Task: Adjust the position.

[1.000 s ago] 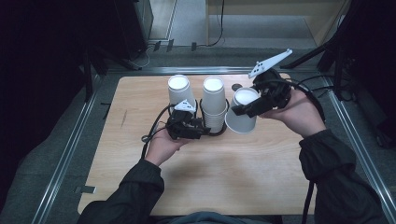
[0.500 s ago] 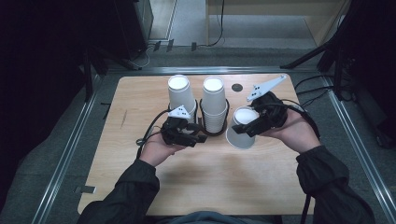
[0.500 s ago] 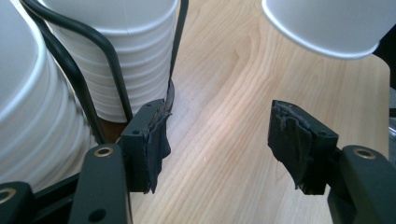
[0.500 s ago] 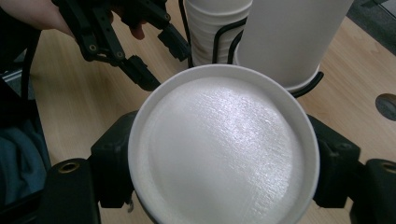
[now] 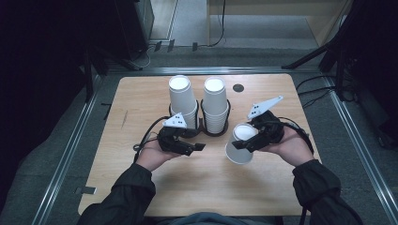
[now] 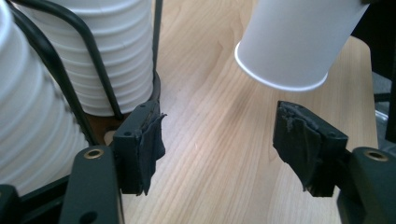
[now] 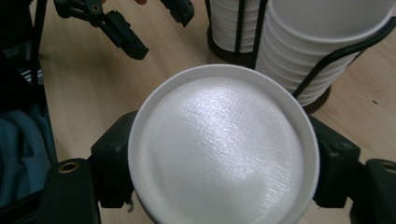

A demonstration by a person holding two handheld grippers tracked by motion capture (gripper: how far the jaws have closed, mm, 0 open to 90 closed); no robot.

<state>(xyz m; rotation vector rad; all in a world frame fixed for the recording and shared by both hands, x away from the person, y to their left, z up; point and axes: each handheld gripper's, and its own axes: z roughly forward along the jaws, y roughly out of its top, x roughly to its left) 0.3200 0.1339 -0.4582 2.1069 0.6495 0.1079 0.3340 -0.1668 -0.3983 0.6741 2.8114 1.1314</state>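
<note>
Wooden bench [image 5: 141,98] same as before, but the right tool [image 5: 248,140] has come down with its upside-down white cup [image 5: 239,147], clamped at the base, mouth just above the wood. Black wire rack [image 5: 202,123] holds two inverted cup stacks [image 5: 215,103]. Left tool [image 5: 195,147], level beside the rack, jaws just been opening, nothing between them.

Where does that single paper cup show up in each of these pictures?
High view: the cup sits right of centre, upside down between the right gripper fingers.
Left gripper view: top right, tilted above the table.
Right gripper view: centre, bottom facing the camera.
Shared landmark: the wire rack holding stacked cups.
</note>
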